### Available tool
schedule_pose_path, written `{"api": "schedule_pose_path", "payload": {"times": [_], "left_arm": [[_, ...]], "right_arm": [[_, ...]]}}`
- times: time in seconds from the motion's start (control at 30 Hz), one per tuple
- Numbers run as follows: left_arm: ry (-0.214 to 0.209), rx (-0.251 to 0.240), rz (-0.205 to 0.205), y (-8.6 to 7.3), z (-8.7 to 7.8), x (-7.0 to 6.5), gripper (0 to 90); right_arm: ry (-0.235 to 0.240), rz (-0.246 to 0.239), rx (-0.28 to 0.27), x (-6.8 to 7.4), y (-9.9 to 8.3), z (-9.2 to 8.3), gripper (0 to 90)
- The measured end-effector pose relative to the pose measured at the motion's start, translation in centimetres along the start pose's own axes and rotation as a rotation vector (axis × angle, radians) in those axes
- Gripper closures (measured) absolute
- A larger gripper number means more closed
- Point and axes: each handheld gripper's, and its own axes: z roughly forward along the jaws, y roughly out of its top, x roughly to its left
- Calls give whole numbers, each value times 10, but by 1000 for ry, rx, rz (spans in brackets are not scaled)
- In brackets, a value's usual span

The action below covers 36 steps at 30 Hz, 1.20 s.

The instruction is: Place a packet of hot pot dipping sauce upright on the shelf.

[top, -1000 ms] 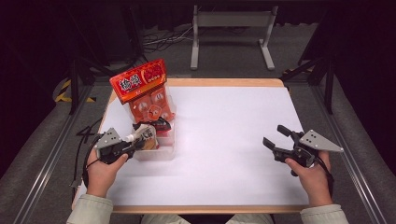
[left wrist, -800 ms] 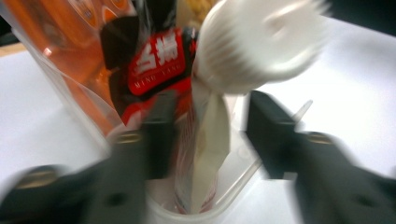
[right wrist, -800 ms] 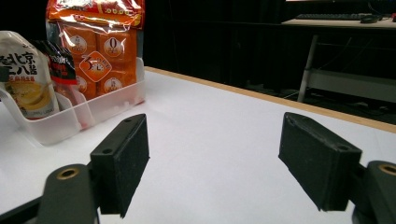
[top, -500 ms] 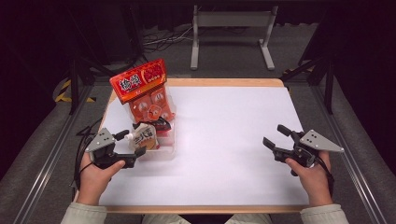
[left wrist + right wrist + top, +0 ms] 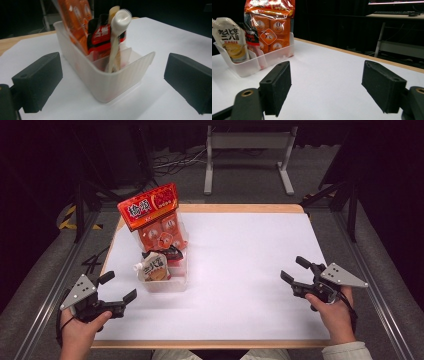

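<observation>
White tabletop is being occupied, nearest, by the left gripper, whose jaws have just been opening and are standing spread, empty, and by the right gripper, likewise spread. Farther off, a spouted pouch printed 老北京二八酱 is being kept upright in a translucent bin, before an orange snack bag.

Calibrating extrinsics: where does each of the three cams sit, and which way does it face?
High view: above the person's table edge, looking forward and down on the white table; both hands with left gripper and right gripper.
Left gripper view: rides that gripper, faces the translucent plastic bin between open jaws.
Right gripper view: low, looks across the table; own open jaws.
Shared: the white spouted sauce pouch standing in the bin.
</observation>
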Motion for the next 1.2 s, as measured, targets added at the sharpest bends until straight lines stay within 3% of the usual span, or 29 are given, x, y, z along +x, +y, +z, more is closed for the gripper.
{"api": "schedule_pose_path", "payload": {"times": [0.27, 0.67, 0.9, 1.2], "left_arm": [[-2, -7, -34, -25, 8, 10, 34], [15, 18, 7, -46, 25, 14, 43], [27, 46, 11, -52, 33, 14, 54], [28, 39, 4, -51, 32, 13, 57]], "right_arm": [[-18, -11, -6, 3, -13, -3, 235], [-69, 2, 6, -2, -37, -14, 229], [-101, 0, 35, -4, -49, -17, 229], [-113, 21, 36, -7, -53, -19, 229]]}}
